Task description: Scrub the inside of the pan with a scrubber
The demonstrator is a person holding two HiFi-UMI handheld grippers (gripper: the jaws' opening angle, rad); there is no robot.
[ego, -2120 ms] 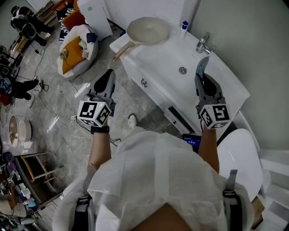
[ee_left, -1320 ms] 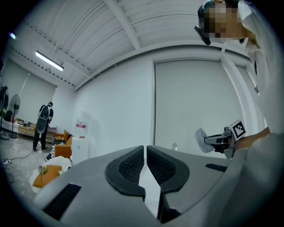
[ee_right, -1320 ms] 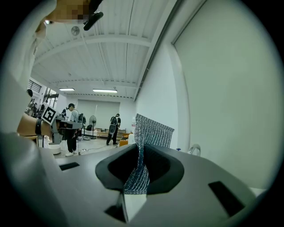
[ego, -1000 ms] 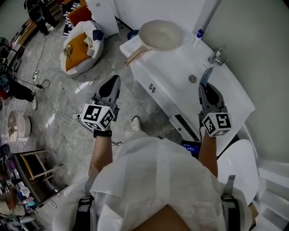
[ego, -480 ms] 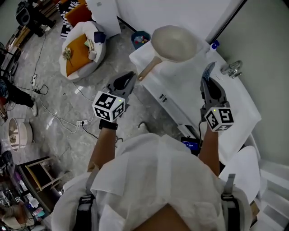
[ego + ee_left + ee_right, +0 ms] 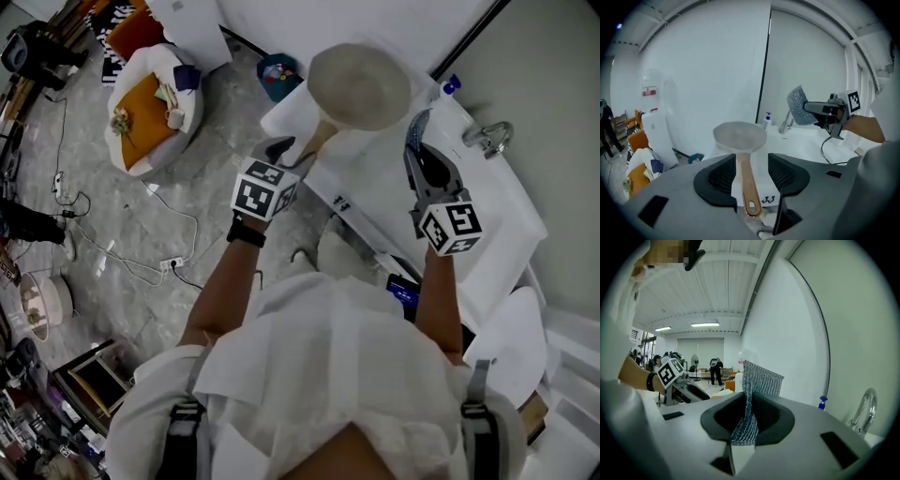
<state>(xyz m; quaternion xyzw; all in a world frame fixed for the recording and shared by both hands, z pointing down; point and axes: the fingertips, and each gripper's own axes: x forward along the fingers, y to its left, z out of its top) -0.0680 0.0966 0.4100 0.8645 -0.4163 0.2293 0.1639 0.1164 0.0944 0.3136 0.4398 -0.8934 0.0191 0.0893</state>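
A pale pan (image 6: pixel 361 84) with a copper handle (image 6: pixel 314 142) rests on the left end of the white sink counter (image 6: pixel 487 211), its handle sticking out over the edge. My left gripper (image 6: pixel 286 150) is at the handle's end. In the left gripper view the handle (image 6: pixel 746 183) runs between its jaws, which have just been opening and stand apart from it. My right gripper (image 6: pixel 419 157) hovers over the counter, shut on a silvery mesh scrubber (image 6: pixel 751 397) that stands up from its jaws (image 6: pixel 418 127).
A faucet (image 6: pixel 489 137) and a small blue-capped bottle (image 6: pixel 449 85) stand at the counter's back. On the floor to the left lie a white cushion with orange padding (image 6: pixel 150 103), a blue bucket (image 6: pixel 279 72) and cables (image 6: pixel 141 267).
My left gripper has swung right and forward to the pan's handle, and its jaws have gone from shut to open. The right gripper with the scrubber has shifted slightly toward the pan.
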